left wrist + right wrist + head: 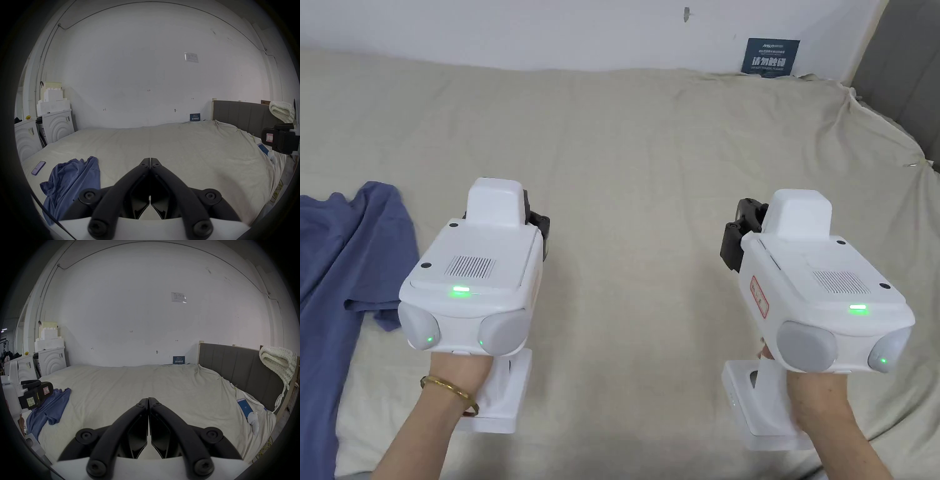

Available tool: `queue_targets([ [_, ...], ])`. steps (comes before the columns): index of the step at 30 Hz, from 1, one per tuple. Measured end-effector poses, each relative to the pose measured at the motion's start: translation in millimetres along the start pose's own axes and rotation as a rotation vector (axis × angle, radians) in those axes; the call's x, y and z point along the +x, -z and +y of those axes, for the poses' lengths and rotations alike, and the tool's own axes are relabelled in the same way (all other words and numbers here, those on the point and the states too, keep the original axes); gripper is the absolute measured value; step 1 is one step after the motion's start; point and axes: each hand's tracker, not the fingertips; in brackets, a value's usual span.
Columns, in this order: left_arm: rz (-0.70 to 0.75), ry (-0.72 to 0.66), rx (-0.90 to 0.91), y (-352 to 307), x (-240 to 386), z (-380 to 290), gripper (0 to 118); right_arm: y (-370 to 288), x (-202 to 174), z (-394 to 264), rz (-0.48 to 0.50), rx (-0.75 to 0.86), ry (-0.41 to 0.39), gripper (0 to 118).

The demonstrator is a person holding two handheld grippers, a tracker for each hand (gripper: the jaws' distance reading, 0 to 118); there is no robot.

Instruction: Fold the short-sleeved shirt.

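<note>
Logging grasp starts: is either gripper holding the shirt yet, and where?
Nothing is held. The left gripper and right gripper are shut on nothing above the bed sheet; the blue shirt lies crumpled, untouched.

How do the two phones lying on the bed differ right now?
The purple phone lies at the bed's left edge, beyond the crumpled blue short-sleeved shirt, its screen not visibly lit. The blue-screened phone lies at the right edge near the grey headboard, lit, touching a small white object. Both lie flat on the beige sheet.
</note>
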Motion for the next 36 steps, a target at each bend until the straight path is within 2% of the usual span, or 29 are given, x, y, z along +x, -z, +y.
queue_targets([
  [6,0.042,-0.017,-0.002,-5,-17,-3,0,3,-18,2,0.038,0.002,-0.026,0],
  [25,0.363,-0.080,-0.024,-68,-134,-20,0,32,-161,8,0.410,0.001,-0.101,0],
  [36,0.461,-0.109,-0.053,-93,-179,-32,0,35,-215,8,0.510,-0.008,-0.117,0],
])
